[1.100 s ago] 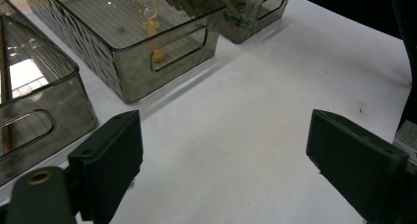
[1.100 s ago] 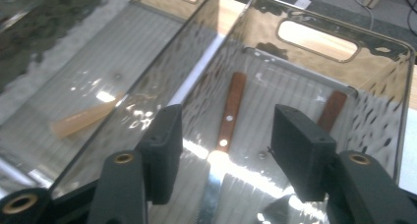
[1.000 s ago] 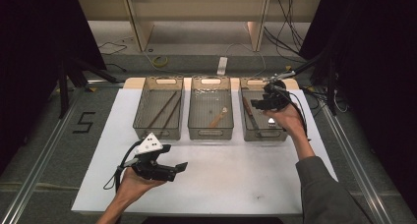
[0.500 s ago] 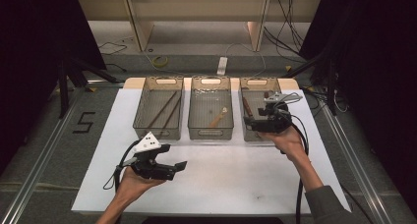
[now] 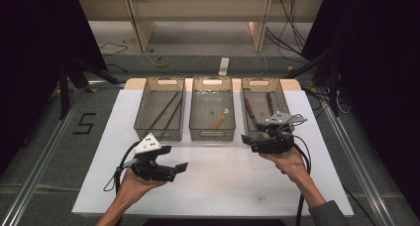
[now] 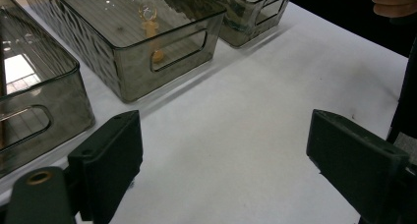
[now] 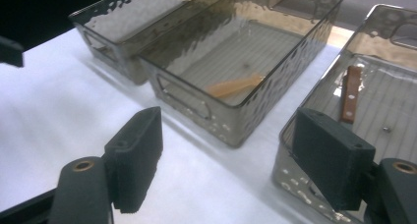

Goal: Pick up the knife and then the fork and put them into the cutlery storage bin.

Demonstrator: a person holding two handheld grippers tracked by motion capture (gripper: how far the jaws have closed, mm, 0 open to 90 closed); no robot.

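Two hand-held grippers, left (image 5: 182,167) and right (image 5: 246,140), gape empty | risk: right clips right bin (image 5: 249,84) rim

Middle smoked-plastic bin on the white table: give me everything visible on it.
The middle translucent smoke-grey plastic bin is rectangular, with rippled walls, a ribbed floor and cut-out handle slots at both ends. It stands upright on the white table, between two like bins and apart from them. Inside lies one light wooden spoon, angled across the floor. No gripper touches it.

overhead forward-down, claw cameras close, sharing middle bin (image 5: 212,109)
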